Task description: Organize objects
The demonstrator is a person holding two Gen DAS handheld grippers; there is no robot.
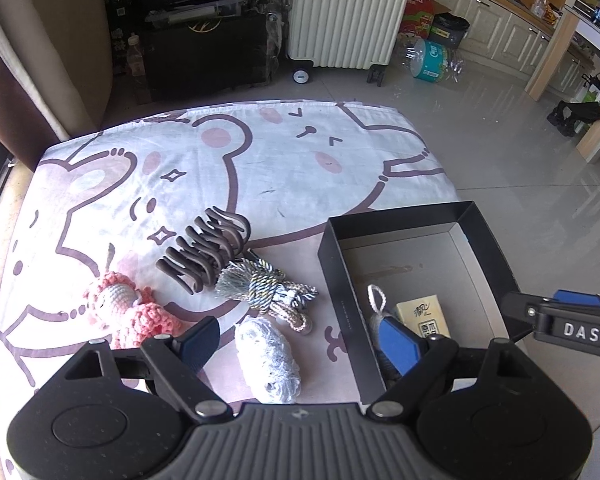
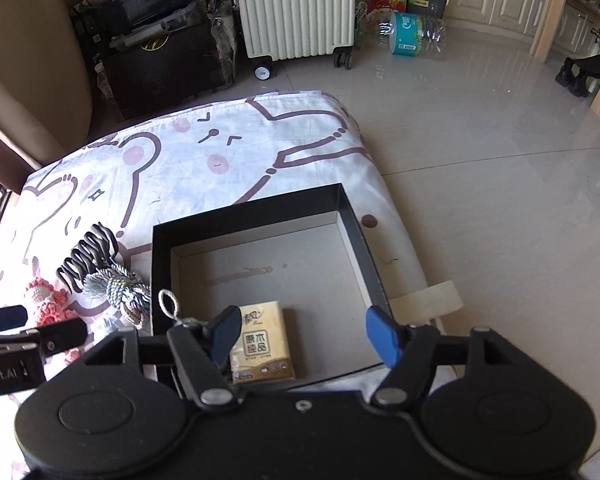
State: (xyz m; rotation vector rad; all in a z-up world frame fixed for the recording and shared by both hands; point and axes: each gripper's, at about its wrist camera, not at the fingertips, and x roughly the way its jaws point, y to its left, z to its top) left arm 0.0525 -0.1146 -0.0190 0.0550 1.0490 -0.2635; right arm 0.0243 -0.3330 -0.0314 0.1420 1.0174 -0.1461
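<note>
In the left wrist view: left gripper (image 1: 302,342), jaws wide apart and empty, above a white knitted bundle (image 1: 269,364); beside it rope bundle (image 1: 272,290), brown hooks (image 1: 208,250), pink crochet doll (image 1: 130,310).

In the right wrist view: right gripper (image 2: 306,338), jaws spread and empty, over the black box (image 2: 354,216); tissue pack (image 2: 262,344) inside, near the front.

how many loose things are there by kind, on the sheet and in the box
crochet toys: 2, a pink crochet doll and a white crochet piece
hook bundles: 1, brown S-hooks
cord bundles: 1, braided rope
tissue packs: 1, tissue pack in the black box
looped items: 1, grey item with loop in the box
total: 6
</note>
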